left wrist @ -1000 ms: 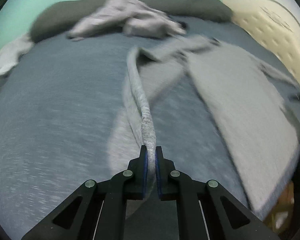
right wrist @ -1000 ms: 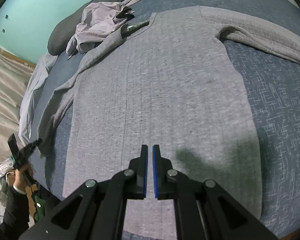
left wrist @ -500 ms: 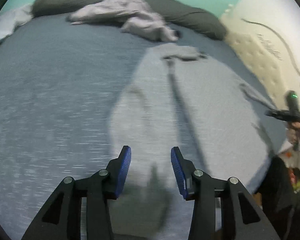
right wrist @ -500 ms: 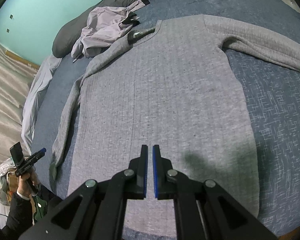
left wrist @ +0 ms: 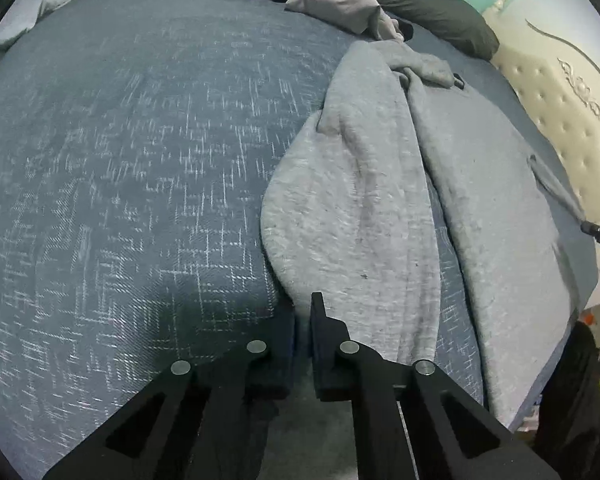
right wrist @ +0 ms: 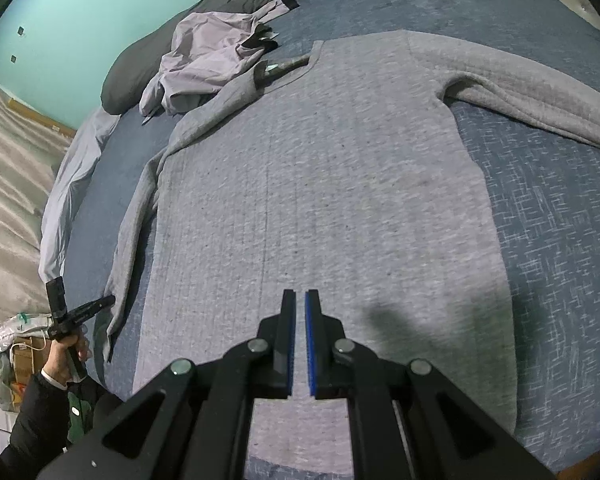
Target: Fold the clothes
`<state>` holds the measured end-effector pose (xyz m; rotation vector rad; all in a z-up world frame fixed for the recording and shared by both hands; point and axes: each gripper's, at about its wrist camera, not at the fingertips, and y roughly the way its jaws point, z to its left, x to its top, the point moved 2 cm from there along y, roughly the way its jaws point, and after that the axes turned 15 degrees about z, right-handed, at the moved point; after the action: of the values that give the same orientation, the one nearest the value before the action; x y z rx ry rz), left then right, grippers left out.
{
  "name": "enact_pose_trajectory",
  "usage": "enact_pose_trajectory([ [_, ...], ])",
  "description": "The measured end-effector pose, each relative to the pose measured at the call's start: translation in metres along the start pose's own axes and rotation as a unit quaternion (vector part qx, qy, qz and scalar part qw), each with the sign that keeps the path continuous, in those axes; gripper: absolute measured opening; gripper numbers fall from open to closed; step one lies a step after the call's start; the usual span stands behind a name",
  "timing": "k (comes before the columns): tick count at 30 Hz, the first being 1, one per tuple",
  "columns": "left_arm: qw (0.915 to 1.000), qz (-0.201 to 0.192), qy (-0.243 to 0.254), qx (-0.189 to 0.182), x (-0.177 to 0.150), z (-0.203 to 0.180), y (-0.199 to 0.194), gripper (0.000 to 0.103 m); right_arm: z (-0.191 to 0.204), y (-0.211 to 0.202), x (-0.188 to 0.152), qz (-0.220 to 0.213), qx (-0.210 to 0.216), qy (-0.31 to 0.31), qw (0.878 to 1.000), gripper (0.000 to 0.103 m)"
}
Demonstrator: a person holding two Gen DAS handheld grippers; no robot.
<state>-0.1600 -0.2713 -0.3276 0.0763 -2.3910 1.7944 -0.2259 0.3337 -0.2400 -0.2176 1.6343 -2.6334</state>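
A grey sweater (right wrist: pixel 340 200) lies face down and flat on the blue bed cover (left wrist: pixel 120 160). Its left sleeve (left wrist: pixel 352 208) lies spread beside the body (left wrist: pixel 480 180). My left gripper (left wrist: pixel 303 308) sits low at that sleeve's near edge, its jaws closing with the fabric's edge running into the narrow gap between them. The right wrist view shows the same gripper (right wrist: pixel 100 305) at the sleeve's lower end (right wrist: pixel 128 240). My right gripper (right wrist: pixel 300 294) hangs shut and empty over the sweater near its hem. The other sleeve (right wrist: pixel 540 108) stretches out to the right.
A crumpled lilac garment (right wrist: pixel 208 64) lies by the sweater's collar, against a long dark pillow (right wrist: pixel 228 4). A cream tufted headboard (left wrist: pixel 560 100) bounds one side. A person's hand (right wrist: pixel 66 356) holds the left gripper; a box and bags (right wrist: pixel 8 344) stand on the floor beside the bed.
The left gripper let go of the raised sleeve, opened, sank toward the bed and closed again at the sleeve's edge. The sleeve now lies flat. The right gripper kept still.
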Motion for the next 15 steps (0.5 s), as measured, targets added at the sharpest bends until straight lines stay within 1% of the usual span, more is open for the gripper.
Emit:
enact_pose_trajectory([
  [1, 1.0, -0.001, 0.001, 0.004, 0.001, 0.0, -0.003, 0.006, -0.001, 0.0, 0.0, 0.0, 0.0, 0.001, 1.0, 0.004],
  [3, 0.9996, -0.009, 0.005, 0.027, 0.006, 0.002, -0.017, 0.006, -0.002, 0.001, 0.001, 0.001, -0.001, 0.002, 1.0, 0.004],
  [6, 0.998, -0.029, -0.002, 0.056, 0.011, 0.015, -0.045, 0.006, -0.005, 0.003, 0.001, 0.003, 0.0, 0.004, 1.0, 0.004],
  [7, 0.9972, -0.036, -0.006, 0.065, 0.017, 0.02, -0.052, 0.005, -0.006, 0.004, 0.001, 0.003, 0.001, 0.005, 1.0, 0.004],
  [11, 0.9913, -0.071, -0.027, 0.107, 0.037, 0.042, -0.097, 0.005, -0.007, 0.006, 0.0, 0.004, 0.004, 0.008, 1.0, 0.004],
  [15, 0.9845, -0.099, -0.047, 0.137, 0.061, 0.062, -0.13, 0.005, -0.009, 0.006, -0.001, 0.005, 0.003, 0.009, 1.0, 0.004],
])
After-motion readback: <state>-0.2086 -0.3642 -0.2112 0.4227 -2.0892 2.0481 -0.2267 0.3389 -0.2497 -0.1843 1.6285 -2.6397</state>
